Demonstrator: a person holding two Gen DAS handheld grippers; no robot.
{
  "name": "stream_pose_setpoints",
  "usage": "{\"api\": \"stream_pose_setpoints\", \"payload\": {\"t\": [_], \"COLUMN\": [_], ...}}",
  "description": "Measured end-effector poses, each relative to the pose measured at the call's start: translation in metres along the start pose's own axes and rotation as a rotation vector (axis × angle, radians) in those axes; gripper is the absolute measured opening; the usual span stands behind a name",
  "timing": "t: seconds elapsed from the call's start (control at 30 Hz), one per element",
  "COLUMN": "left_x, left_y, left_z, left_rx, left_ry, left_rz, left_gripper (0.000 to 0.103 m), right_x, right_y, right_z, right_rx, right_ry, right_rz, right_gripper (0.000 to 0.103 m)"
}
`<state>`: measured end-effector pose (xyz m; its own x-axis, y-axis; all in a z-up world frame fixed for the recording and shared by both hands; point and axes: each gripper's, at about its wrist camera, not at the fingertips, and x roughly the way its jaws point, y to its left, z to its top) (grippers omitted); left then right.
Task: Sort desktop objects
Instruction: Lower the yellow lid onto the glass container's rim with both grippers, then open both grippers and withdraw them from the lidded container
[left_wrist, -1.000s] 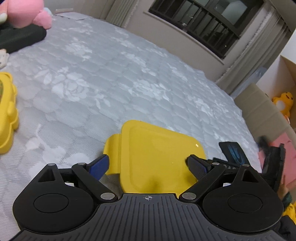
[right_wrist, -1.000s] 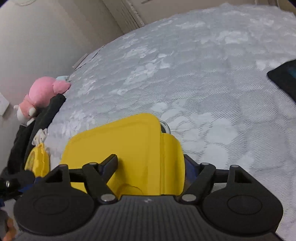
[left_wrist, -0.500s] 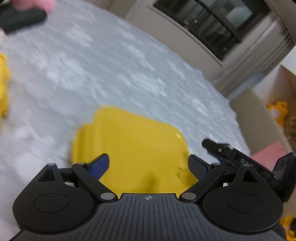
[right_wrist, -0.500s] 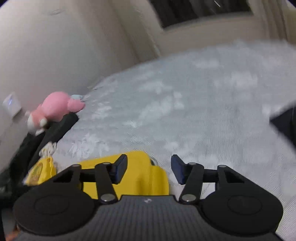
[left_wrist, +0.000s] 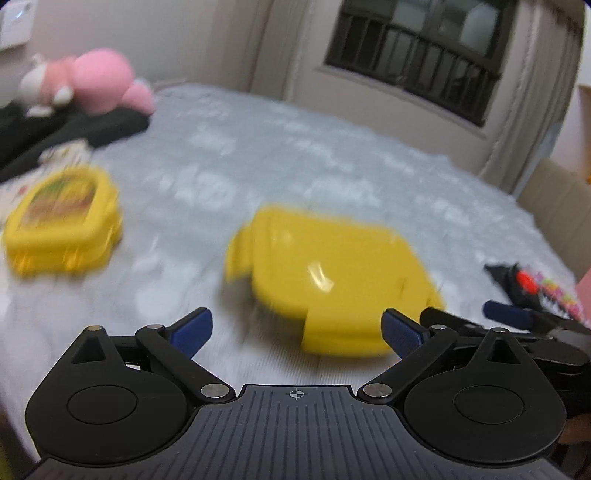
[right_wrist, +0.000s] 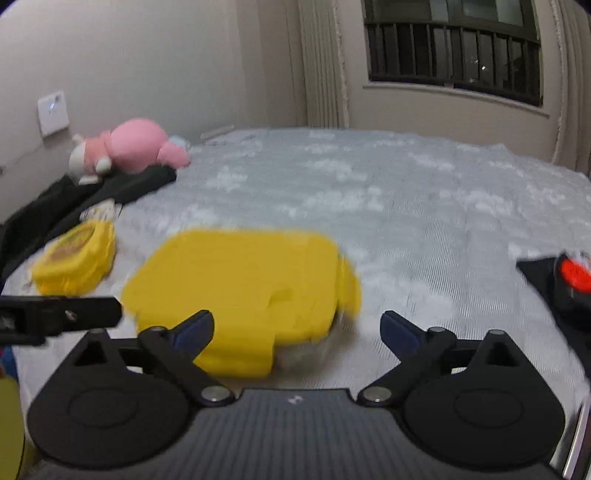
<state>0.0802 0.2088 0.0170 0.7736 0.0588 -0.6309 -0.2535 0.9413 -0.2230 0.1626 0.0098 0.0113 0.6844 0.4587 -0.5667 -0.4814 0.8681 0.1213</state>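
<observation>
A yellow-lidded box (left_wrist: 325, 280) lies on the grey quilted bed (left_wrist: 258, 155), blurred by motion. My left gripper (left_wrist: 297, 330) hovers just short of its near edge; the jaws are opening, and neither blue pad touches the box. In the right wrist view the same box (right_wrist: 240, 280) sits ahead and slightly left of my right gripper (right_wrist: 297, 332). Its jaws are opening wide with nothing pressed between them. A smaller yellow box with a printed lid (left_wrist: 62, 218) (right_wrist: 74, 258) rests further left.
A pink plush toy (left_wrist: 99, 81) (right_wrist: 136, 147) lies on dark fabric (left_wrist: 74, 133) at the far left by the wall. A black remote with coloured buttons (left_wrist: 535, 291) (right_wrist: 569, 280) is at the right. A barred window (right_wrist: 454, 55) is behind the bed.
Both grippers have backed off the yellow-lidded box and swung, bringing the plush and small box into view. The right jaws narrowed, then spread wide; its view rolled level.
</observation>
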Motion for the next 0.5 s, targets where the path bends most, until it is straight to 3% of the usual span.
{"api": "stream_pose_setpoints", "payload": {"t": [0.13, 0.27, 0.37, 0.5], "left_x": [-0.005, -0.012, -0.015, -0.016], "left_y": [0.003, 0.004, -0.002, -0.006], "left_z": [-0.032, -0.049, -0.058, -0.072], "left_rx": [-0.078, -0.076, 0.021, 0.106], "left_ry": [0.063, 0.041, -0.043, -0.176], "left_rz": [0.07, 0.122, 0.211, 0.264], "left_gripper": [0.102, 0.103, 0.103, 0.103], "right_x": [-0.014, -0.027, -0.032, -0.047], "right_y": [0.012, 0.008, 0.008, 0.011], "right_z": [-0.028, -0.047, -0.056, -0.072], "right_rx": [-0.008, 0.034, 0.031, -0.001], "right_ry": [0.045, 0.054, 0.009, -0.207], "right_rz": [-0.03, -0.036, -0.052, -0.1], "right_gripper": [0.103, 0.103, 0.103, 0.103]}}
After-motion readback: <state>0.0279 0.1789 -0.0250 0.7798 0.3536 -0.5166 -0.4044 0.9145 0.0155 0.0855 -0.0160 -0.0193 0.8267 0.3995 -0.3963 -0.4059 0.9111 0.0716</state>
